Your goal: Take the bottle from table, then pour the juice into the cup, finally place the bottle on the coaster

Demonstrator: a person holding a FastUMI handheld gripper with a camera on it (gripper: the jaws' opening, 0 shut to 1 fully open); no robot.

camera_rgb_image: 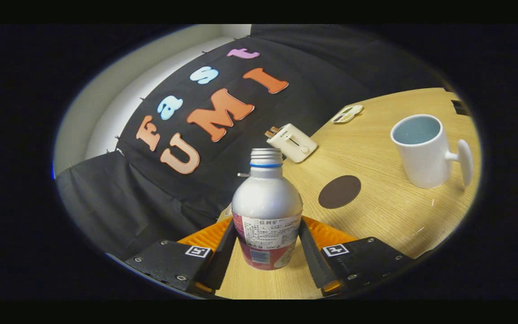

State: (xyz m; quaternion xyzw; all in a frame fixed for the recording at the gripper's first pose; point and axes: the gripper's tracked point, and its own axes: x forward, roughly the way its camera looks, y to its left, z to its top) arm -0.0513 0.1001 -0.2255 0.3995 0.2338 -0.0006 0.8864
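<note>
Gripper view, jaws clamped on bottle (266,211), coaster (339,191), cup (423,150), toaster (292,142) beyond.

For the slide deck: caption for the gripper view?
Gripper shut on capless silver metal bottle, lifted and tilted; round dark coaster and white ceramic cup beyond.

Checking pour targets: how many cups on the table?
1. The cup, white with a handle, stands upright beyond the coaster, away from the bottle that the gripper is clamping between its fingers. The bottle may hide something behind it.
</note>
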